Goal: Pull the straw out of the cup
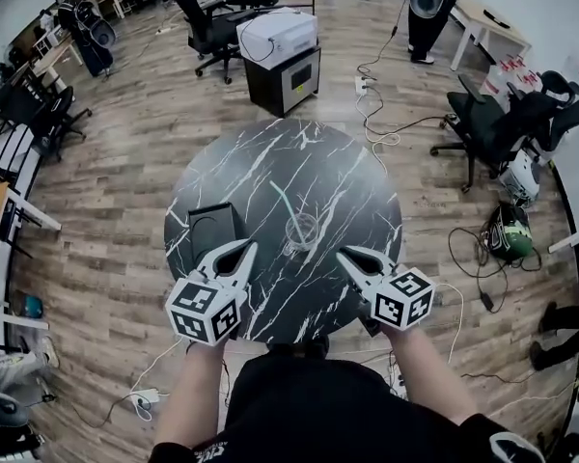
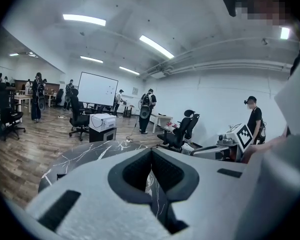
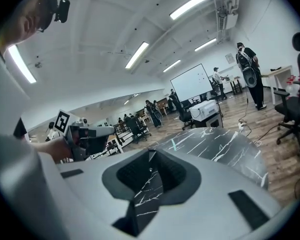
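A round black marble table point(image 1: 270, 157) fills the centre of the head view. The clear cup point(image 1: 301, 231) stands upright on it, offset from the table's centre toward 6 o'clock. The straw point(image 1: 283, 201) is in the cup, and its free end leans toward 11 o'clock. A black box point(image 1: 212, 226) lies on the table at 8 o'clock, well apart from the cup. The left gripper point(image 1: 243, 251) is held over the table edge at 7 o'clock, beside the box, and points toward the cup without touching it. Its jaws are pressed together at the tips with nothing between them. The right gripper point(image 1: 345, 255) is held over the edge at 5 o'clock. Its jaws stand a narrow slit apart, and only the table top shows between them. The cup sits between the two grippers, clear of both. On the floor beyond the table, at 12 o'clock, a white printer point(image 1: 278, 33) rests on a dark cabinet point(image 1: 288, 77).
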The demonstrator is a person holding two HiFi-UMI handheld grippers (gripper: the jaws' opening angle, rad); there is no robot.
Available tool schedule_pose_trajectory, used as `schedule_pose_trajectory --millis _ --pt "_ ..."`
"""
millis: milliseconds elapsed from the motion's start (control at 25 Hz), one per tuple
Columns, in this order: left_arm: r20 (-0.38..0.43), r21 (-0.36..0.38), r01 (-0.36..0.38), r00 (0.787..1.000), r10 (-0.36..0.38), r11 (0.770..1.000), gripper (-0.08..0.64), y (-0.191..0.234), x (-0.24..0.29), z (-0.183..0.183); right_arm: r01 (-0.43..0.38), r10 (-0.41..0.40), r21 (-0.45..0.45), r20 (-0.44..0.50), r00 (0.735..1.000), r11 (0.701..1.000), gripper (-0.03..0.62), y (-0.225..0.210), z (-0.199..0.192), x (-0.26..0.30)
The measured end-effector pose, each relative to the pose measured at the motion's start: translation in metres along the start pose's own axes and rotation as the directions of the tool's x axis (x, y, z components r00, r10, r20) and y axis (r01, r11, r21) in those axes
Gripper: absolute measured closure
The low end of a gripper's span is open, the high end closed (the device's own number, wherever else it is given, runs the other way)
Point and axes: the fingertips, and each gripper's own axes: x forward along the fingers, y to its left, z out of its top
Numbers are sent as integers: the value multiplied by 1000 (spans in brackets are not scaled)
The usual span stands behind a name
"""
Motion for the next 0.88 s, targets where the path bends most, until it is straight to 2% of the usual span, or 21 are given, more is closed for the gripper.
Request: schedule_pose_trajectory --millis 120,400,600,720,880 --pt "-6 7 3 1000 -3 1000 551 11 5 -1 -2 2 -2 -28 1000 1000 516 -1 -4 18" --pt "-35 -27 13 999 -14 1000 551 35 13 -19 -5 3 -19 -98 995 1000 473 0 -10 57" --pt "-44 -34 18 999 -20 999 551 52 21 -31 -27 18 -49 -161 987 998 437 2 -18 89" --pt "-52 -51 27 998 -30 998 551 59 28 -41 -41 31 -53 -184 982 998 388 -2 -23 107" --pt "-64 -64 49 997 -53 997 551 63 36 -54 -33 13 -81 -235 972 996 365 -16 -36 128"
